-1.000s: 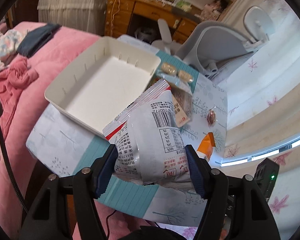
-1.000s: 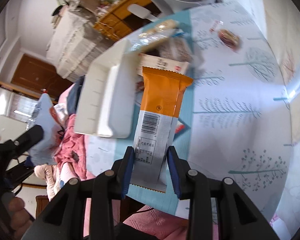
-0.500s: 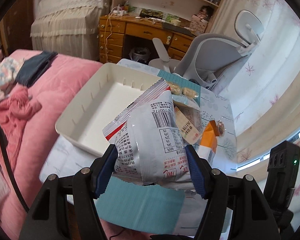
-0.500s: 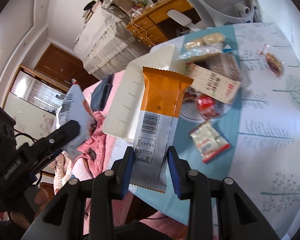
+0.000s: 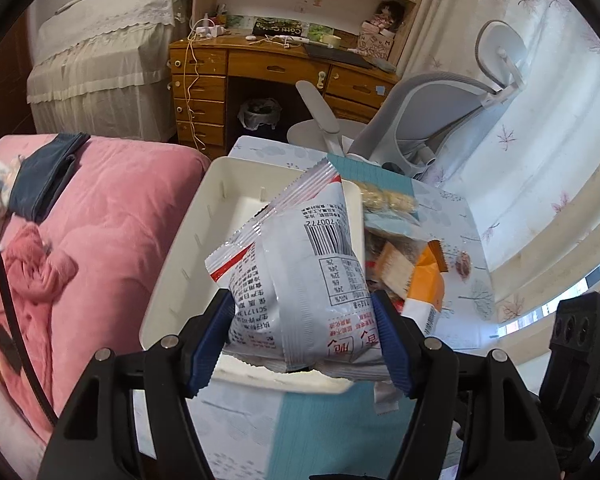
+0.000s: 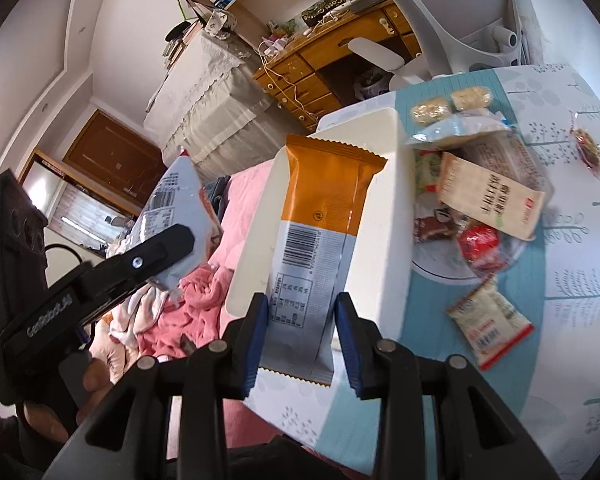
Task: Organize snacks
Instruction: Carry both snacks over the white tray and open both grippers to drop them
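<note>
My left gripper [image 5: 304,340] is shut on a silver snack bag [image 5: 300,280] with a barcode and holds it in the air over the near end of the white bin [image 5: 204,248]. My right gripper [image 6: 302,340] is shut on an orange and grey wrapper bar [image 6: 320,216] and holds it above the white bin [image 6: 380,240]. The left gripper with its bag shows at the left of the right wrist view [image 6: 168,216]. Loose snacks lie on a plate [image 6: 440,276] to the right of the bin: a beige packet [image 6: 488,196], a red packet [image 6: 478,244], and two round cakes [image 6: 452,106].
A small white packet [image 6: 488,320] and a red wrapped candy [image 6: 588,146] lie on the patterned tablecloth [image 6: 560,340]. A pink bed [image 5: 100,220] is left of the table. A grey office chair [image 5: 420,120] and a wooden desk [image 5: 268,76] stand behind.
Both grippers have risen and pulled back with their packets. The bin and the snack pile now sit lower and farther in both views. The grips have not changed.
</note>
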{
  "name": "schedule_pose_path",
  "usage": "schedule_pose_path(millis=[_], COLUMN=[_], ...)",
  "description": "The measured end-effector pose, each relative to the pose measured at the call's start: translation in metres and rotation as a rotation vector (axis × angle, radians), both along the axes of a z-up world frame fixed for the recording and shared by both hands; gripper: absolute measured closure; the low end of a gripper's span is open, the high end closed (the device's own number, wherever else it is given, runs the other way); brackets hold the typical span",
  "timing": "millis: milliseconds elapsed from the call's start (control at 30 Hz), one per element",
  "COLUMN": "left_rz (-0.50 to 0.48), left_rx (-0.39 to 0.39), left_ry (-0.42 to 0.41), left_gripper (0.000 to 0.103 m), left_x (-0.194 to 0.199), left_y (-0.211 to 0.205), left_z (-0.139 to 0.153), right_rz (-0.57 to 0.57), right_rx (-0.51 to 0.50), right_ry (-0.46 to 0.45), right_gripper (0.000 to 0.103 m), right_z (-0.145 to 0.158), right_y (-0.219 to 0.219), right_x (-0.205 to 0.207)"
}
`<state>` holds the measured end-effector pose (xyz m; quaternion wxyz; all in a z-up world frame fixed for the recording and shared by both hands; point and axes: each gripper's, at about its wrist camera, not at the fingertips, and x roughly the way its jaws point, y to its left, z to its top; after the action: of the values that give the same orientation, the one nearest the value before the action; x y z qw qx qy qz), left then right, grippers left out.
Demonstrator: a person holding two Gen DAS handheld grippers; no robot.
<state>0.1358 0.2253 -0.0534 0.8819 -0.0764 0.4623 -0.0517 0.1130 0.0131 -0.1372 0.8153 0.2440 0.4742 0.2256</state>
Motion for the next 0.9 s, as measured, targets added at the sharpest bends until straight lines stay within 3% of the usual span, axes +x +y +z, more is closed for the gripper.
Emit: schedule_pose_path(millis=[267,333,400,467,500,900], left_rz=[-0.053,-0.060,-0.075,-0.090,-0.095,-0.227], left_rx=[0.071,0.080,0.077,0.081,0.084,-0.008], left_ry=[0.080,0.095,0.091,0.090,0.091,0.059], left_gripper=[0.034,0.023,0.022,0.017,0.014,0.014], left_x=[0.034,0.039,0.041,0.045,0.046,0.045], left_y=[0.034,0.043,0.049,0.056,0.057,0.047], left_z=[-0.021,-0.026,-0.027,-0.029,-0.030,-0.025], right_rz=[-0.079,-0.113,-0.139,-0.183,-0.198,-0.343], right_rx=[0.007,0.006,0.024,0.023,0.023,-0.011], right_ry=[0.012,0.029,0.036,0.041,0.045,0.027], right_gripper=[0.066,0.066,0.059,0.043,0.041,0.034], right_z=[-0.015,-0.020,-0.024,-0.026,-0.027,-0.019], right_y=[0.044,0.050,0.053,0.054,0.054,0.043], right_x=[0.011,0.012,0.011,0.009,0.008,-0.014])
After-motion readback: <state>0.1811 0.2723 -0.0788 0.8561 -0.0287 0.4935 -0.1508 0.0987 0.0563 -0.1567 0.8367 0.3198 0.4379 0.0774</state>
